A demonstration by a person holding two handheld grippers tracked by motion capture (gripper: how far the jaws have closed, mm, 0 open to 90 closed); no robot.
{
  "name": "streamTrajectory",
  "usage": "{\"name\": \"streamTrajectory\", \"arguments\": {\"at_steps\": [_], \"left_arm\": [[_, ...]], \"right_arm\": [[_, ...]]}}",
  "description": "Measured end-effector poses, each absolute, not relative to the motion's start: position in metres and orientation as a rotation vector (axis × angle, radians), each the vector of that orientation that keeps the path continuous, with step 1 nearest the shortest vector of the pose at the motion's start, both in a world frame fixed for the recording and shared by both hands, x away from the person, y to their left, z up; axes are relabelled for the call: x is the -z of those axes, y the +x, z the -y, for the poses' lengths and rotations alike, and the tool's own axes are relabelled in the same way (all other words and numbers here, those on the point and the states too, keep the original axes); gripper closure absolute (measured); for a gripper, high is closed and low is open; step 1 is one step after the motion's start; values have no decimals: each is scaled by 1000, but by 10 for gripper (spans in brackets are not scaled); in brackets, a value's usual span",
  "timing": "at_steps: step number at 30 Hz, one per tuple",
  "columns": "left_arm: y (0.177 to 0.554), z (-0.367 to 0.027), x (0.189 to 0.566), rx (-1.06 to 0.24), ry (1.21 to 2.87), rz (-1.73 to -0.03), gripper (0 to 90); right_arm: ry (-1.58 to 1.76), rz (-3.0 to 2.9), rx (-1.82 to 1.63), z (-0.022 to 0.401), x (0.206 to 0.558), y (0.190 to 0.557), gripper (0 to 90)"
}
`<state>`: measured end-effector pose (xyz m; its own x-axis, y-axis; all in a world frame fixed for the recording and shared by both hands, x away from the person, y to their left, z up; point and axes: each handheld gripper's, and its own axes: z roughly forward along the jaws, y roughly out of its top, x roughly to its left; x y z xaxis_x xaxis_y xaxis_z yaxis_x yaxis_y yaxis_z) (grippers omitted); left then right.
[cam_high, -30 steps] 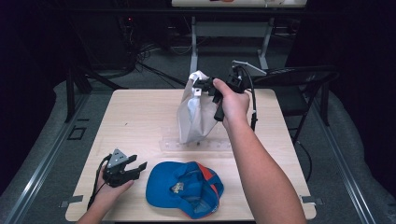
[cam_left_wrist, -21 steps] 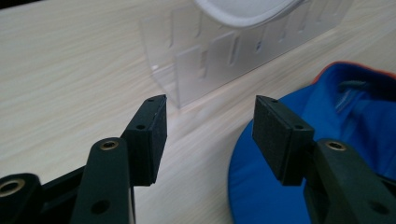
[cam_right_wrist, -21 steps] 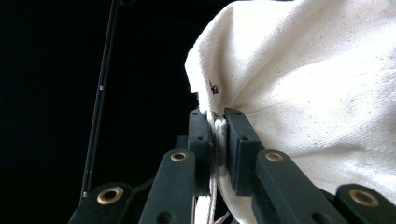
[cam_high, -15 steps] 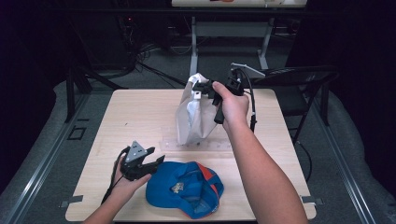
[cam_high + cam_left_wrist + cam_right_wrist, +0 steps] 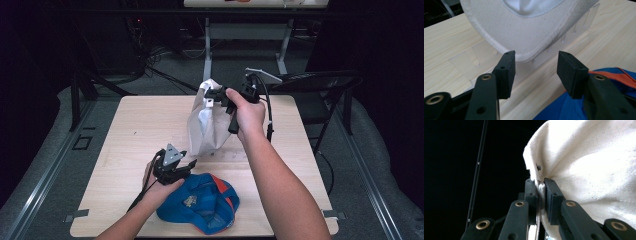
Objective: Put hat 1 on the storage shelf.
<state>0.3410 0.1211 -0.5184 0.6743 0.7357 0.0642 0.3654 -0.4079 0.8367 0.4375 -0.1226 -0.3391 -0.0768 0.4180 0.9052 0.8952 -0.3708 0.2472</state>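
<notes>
A white fabric cap [image 5: 205, 125] hangs over the middle of the table, its brim end down. My right gripper [image 5: 214, 96] is shut on a fold of its cloth near the top [image 5: 541, 185]. A blue cap with orange trim [image 5: 200, 205] lies at the table's front. My left gripper [image 5: 190, 167] sits just over the blue cap's left edge and points at the white cap's lower rim [image 5: 529, 32]. Its jaws [image 5: 536, 65] stand open and have just been closing a little. The rim lies just beyond the tips, and the pads are not pressing on it.
A clear plastic strip with slots [image 5: 481, 57] lies flat on the wooden table [image 5: 140, 125] under the hanging cap. A dark folding chair [image 5: 320, 90] stands behind the table's right corner. Metal rails and cables run along the floor on both sides.
My left gripper has moved from the front left of the table rightward and up toward the white cap, over the blue cap's edge. The right gripper and the white cap have stayed still.
</notes>
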Motion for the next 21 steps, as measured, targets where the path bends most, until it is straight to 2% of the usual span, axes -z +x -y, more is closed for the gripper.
{"name": "streamTrajectory", "arguments": {"at_steps": [2, 8, 11, 13, 15, 16, 19, 21], "left_arm": [[343, -119, 519, -549, 2027, -850, 561], [346, -115, 522, -559, 2038, -852, 591], [347, -113, 521, -568, 2041, -849, 564], [349, -111, 521, -569, 2046, -855, 493], [351, -109, 521, -576, 2046, -859, 490], [353, -108, 521, -579, 2052, -865, 499], [354, -108, 522, -596, 2068, -883, 627], [354, -110, 522, -604, 2065, -877, 678]], "right_arm": [[-1762, 1413, 1447, 122, 339, 437, 820], [-1759, 1417, 1446, 123, 340, 437, 820], [-1758, 1417, 1449, 122, 340, 437, 820], [-1760, 1414, 1447, 121, 339, 437, 820], [-1756, 1415, 1448, 121, 340, 437, 820], [-1755, 1415, 1451, 121, 340, 437, 820], [-1754, 1419, 1445, 120, 340, 437, 819], [-1753, 1423, 1441, 120, 340, 436, 819]]}}
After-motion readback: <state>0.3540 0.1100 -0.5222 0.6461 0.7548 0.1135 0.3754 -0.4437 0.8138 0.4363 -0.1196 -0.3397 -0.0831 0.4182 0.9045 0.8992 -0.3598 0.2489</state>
